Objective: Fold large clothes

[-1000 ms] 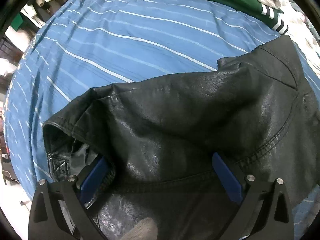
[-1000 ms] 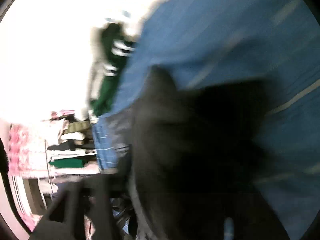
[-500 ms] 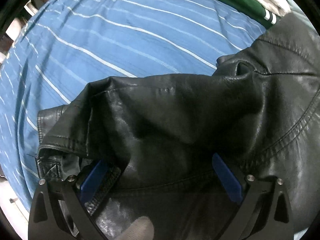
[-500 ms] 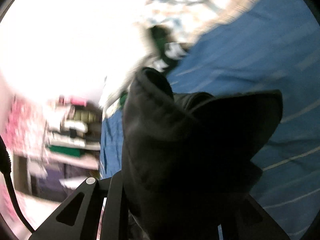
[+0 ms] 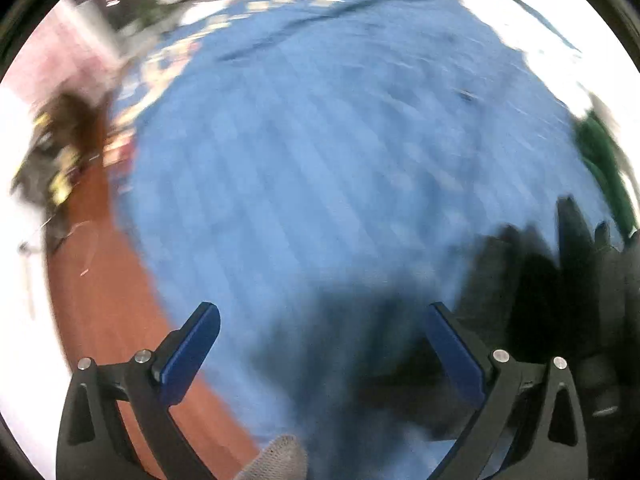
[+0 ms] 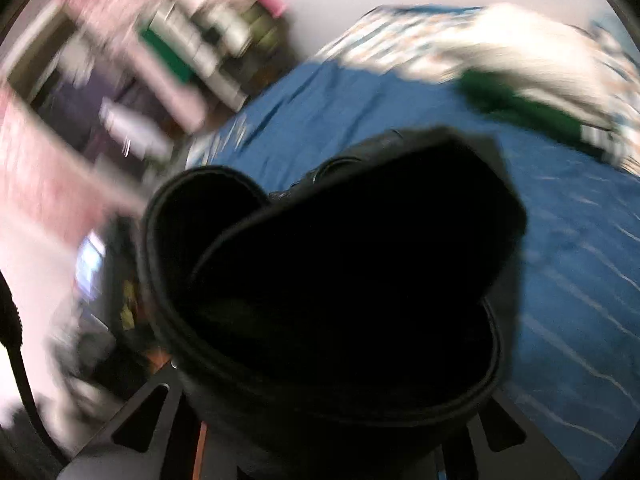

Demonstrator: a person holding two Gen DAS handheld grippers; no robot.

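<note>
The black leather jacket [image 6: 352, 264] fills the middle of the right wrist view, bunched and lifted above the blue striped bed [image 6: 580, 240]. My right gripper [image 6: 332, 432] is hidden under it and seems shut on it. In the blurred left wrist view my left gripper [image 5: 320, 344] is open and empty over the bed [image 5: 320, 140], with the jacket [image 5: 540, 300] at the lower right, beside the right finger.
A green garment [image 6: 520, 108] and a white patterned quilt [image 6: 460, 40] lie at the bed's far side. The green garment also shows at the right edge of the left wrist view [image 5: 600, 160]. Red-brown floor [image 5: 100, 280] lies left of the bed. Shelves with clothes [image 6: 200, 40] stand beyond.
My left gripper has let go of the jacket and swung left, now over bare bedsheet. My right gripper has lifted and turned with the jacket still in it.
</note>
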